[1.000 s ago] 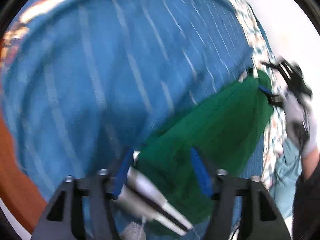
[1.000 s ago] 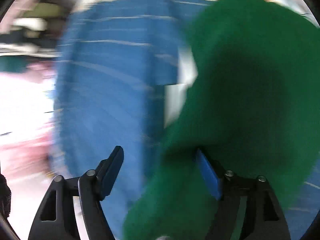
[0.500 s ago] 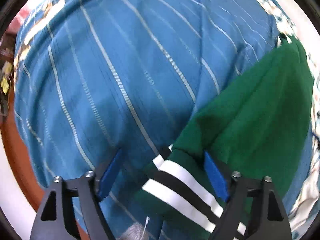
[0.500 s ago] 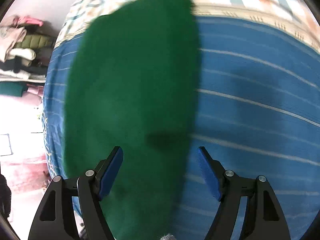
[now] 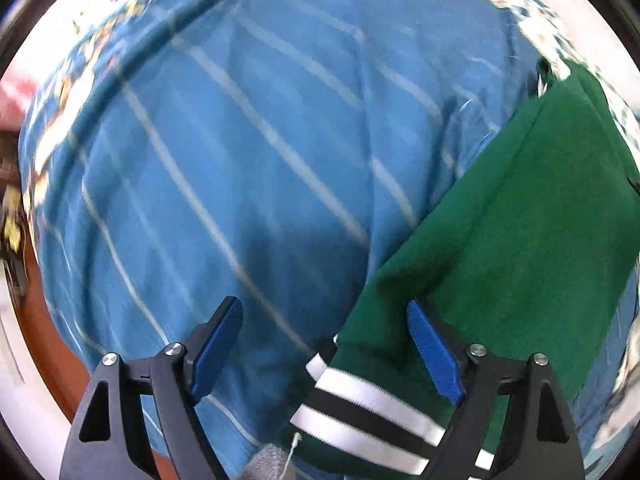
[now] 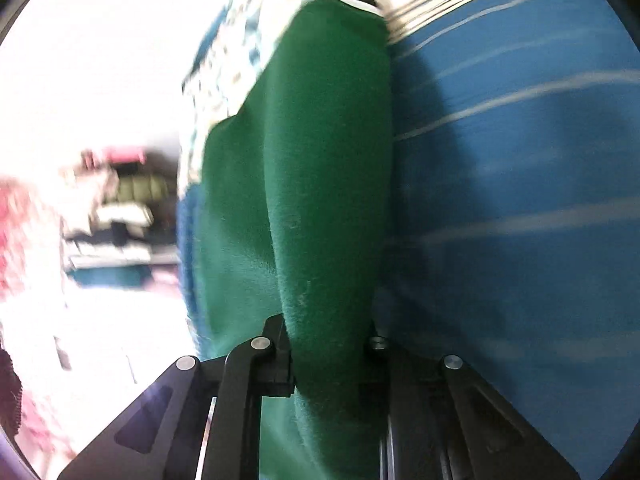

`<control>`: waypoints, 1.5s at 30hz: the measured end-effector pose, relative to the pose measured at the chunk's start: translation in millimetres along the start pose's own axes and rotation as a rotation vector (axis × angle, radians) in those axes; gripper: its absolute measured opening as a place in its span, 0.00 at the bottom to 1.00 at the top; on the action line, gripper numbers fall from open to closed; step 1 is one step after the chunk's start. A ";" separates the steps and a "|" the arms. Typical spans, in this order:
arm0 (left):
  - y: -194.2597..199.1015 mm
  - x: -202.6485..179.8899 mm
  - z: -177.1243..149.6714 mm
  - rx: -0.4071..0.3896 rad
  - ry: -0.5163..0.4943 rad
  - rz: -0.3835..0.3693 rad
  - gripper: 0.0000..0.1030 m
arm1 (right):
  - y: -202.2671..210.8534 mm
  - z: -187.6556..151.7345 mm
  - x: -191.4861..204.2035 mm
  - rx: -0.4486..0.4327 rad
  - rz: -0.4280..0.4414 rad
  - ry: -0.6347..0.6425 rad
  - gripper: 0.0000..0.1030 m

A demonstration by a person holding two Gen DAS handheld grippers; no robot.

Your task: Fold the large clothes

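Right gripper [image 6: 328, 344] is pinching a thick fold of the green garment [image 6: 320, 160], which is stretching away over the blue striped bedcover [image 6: 520, 200]. Left gripper [image 5: 324, 344] is hovering with fingers spread above the same bedcover, its right finger over the garment's black-and-white striped cuff [image 5: 360, 404].

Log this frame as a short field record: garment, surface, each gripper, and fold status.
garment: green garment, black-and-white striped cuff
surface: blue striped sheet
left gripper: open, above the cuff end, holding nothing
right gripper: shut on the green garment
fold status: garment bunched lengthwise, not a finished fold
background: blurred clothes stack
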State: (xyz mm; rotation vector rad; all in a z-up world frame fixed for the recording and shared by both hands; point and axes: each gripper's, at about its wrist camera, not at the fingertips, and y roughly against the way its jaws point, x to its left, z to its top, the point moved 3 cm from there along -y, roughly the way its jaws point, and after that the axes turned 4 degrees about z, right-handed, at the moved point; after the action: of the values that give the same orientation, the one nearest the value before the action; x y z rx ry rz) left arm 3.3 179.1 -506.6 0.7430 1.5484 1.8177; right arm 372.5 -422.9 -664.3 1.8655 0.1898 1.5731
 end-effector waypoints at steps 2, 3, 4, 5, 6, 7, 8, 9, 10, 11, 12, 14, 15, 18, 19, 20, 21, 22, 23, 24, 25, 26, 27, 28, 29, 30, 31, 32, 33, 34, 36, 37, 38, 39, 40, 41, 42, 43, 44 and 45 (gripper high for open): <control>13.2 -2.9 14.6 -0.035 -0.035 0.003 0.82 | 60.4 -15.3 -30.6 -0.065 0.004 -0.144 0.15; 21.3 -3.9 20.8 -0.054 -0.045 0.009 0.82 | 82.6 -23.2 -43.9 -0.094 -0.009 -0.196 0.15; 28.3 -2.7 23.7 -0.069 -0.049 0.011 0.82 | 110.8 -37.0 -60.6 -0.127 -0.030 -0.249 0.15; 41.3 1.8 29.1 -0.093 -0.047 0.014 0.82 | 136.6 -53.7 -75.5 -0.151 -0.064 -0.288 0.15; 49.3 4.5 32.7 -0.103 -0.036 0.018 0.82 | 155.8 -67.5 -87.2 -0.166 -0.092 -0.321 0.15; 58.1 10.7 32.2 -0.109 -0.018 0.016 0.82 | 180.7 -88.1 -103.5 -0.180 -0.124 -0.376 0.15; 65.6 16.4 24.5 -0.111 0.002 0.014 0.82 | 204.0 -108.5 -118.6 -0.189 -0.166 -0.422 0.15; 68.9 25.6 16.8 -0.109 0.017 0.018 0.82 | 216.0 -124.7 -129.1 -0.191 -0.203 -0.450 0.16; 74.9 31.4 7.6 -0.101 0.040 0.029 0.82 | 229.9 -145.0 -142.6 -0.182 -0.240 -0.480 0.16; 75.3 32.0 -4.1 -0.092 0.052 0.032 0.82 | 241.1 -162.5 -155.5 -0.162 -0.274 -0.499 0.17; 73.7 31.2 -18.0 -0.079 0.064 0.032 0.82 | 248.1 -173.7 -166.1 -0.144 -0.294 -0.514 0.19; 68.1 26.6 -40.6 -0.032 0.082 0.036 0.82 | 254.4 -193.1 -192.7 -0.052 -0.326 -0.532 0.28; 62.2 18.5 -52.0 -0.010 0.085 0.043 0.82 | 240.3 -201.4 -194.9 -0.011 -0.343 -0.533 0.41; 41.3 1.6 -58.5 0.031 0.103 0.017 0.82 | 243.5 -200.4 -197.0 0.137 -0.459 -0.450 0.57; 40.6 -3.6 -62.4 0.030 0.098 0.011 0.82 | 250.3 -196.8 -190.5 0.170 -0.484 -0.397 0.57; 34.9 -15.2 -59.1 0.023 0.085 0.007 0.82 | 260.6 -190.9 -179.0 0.192 -0.505 -0.322 0.57; 33.1 -21.7 -57.4 0.017 0.074 0.002 0.82 | 265.5 -184.7 -168.2 0.211 -0.537 -0.260 0.58; 28.5 -30.1 -52.5 0.010 0.056 0.003 0.81 | 272.4 -175.0 -156.8 0.220 -0.576 -0.182 0.61; 23.7 -39.2 -47.4 -0.001 0.040 0.009 0.81 | 279.2 -159.6 -143.7 0.201 -0.610 -0.089 0.64; 19.1 -48.0 -42.2 -0.014 0.021 0.003 0.81 | 278.4 -146.7 -132.4 0.180 -0.633 -0.016 0.73; 15.1 -54.9 -37.7 -0.020 0.006 0.008 0.81 | 275.6 -124.0 -119.4 0.152 -0.651 0.085 0.82; 12.3 -60.7 -33.2 -0.031 -0.004 0.013 0.79 | 270.7 -99.4 -108.2 0.124 -0.657 0.186 0.83; 10.1 -66.6 -29.6 -0.042 -0.015 0.014 0.79 | 266.5 -75.3 -94.2 0.111 -0.667 0.261 0.83; 7.7 -69.5 -26.6 -0.048 -0.023 0.019 0.79 | 256.0 -51.2 -88.3 0.101 -0.681 0.334 0.83; 4.5 -75.0 -22.6 -0.057 -0.036 0.033 0.78 | 241.8 -26.2 -84.6 0.099 -0.683 0.393 0.83; 2.9 -78.5 -19.0 -0.066 -0.041 0.035 0.61 | 226.7 -5.6 -77.0 0.111 -0.672 0.435 0.83; 1.7 -82.3 -17.0 -0.075 -0.048 0.023 0.51 | 210.3 12.0 -75.7 0.143 -0.661 0.477 0.83; -1.5 -87.5 -14.7 -0.067 -0.056 0.013 0.44 | 191.9 26.4 -74.3 0.175 -0.658 0.509 0.84; -2.0 -90.6 -14.3 -0.070 -0.063 0.015 0.38 | 176.6 41.1 -69.1 0.200 -0.639 0.527 0.84; -1.6 -93.4 -13.1 -0.078 -0.073 0.018 0.35 | 154.3 48.4 -66.7 0.247 -0.604 0.553 0.84; -0.8 -95.8 -12.8 -0.088 -0.086 0.028 0.31 | 121.8 49.5 -68.2 0.345 -0.597 0.583 0.84; -0.2 -97.1 -12.3 -0.094 -0.090 0.033 0.31 | 107.5 46.4 -74.6 0.435 -0.601 0.561 0.81; 0.5 -96.7 -12.1 -0.099 -0.087 0.034 0.30 | 96.5 43.7 -78.4 0.474 -0.615 0.530 0.75; 1.3 -93.9 -14.6 -0.101 -0.085 0.032 0.29 | 92.2 44.9 -76.5 0.468 -0.614 0.528 0.49; 1.5 -91.9 -14.6 -0.100 -0.081 0.031 0.29 | 95.5 43.9 -74.2 0.451 -0.631 0.550 0.23; 1.5 -91.3 -14.3 -0.099 -0.078 0.032 0.28 | 97.3 43.0 -69.1 0.427 -0.644 0.580 0.21; 1.5 -90.9 -13.6 -0.099 -0.078 0.029 0.26 | 104.3 42.3 -66.3 0.394 -0.644 0.594 0.11; 0.5 -91.8 -10.3 -0.097 -0.077 0.026 0.25 | 113.7 45.1 -60.5 0.331 -0.614 0.573 0.08; 0.7 -91.1 -10.5 -0.097 -0.081 0.026 0.25 | 124.8 48.1 -56.3 0.278 -0.577 0.529 0.07; 0.8 -91.3 -9.8 -0.097 -0.082 0.025 0.24 | 136.0 48.6 -52.8 0.226 -0.547 0.502 0.07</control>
State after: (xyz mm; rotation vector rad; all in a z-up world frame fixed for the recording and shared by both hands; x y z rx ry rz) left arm 54.4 102.8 -509.1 0.7838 1.3937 1.8429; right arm 361.7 -572.6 -630.9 1.3629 1.0433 1.6257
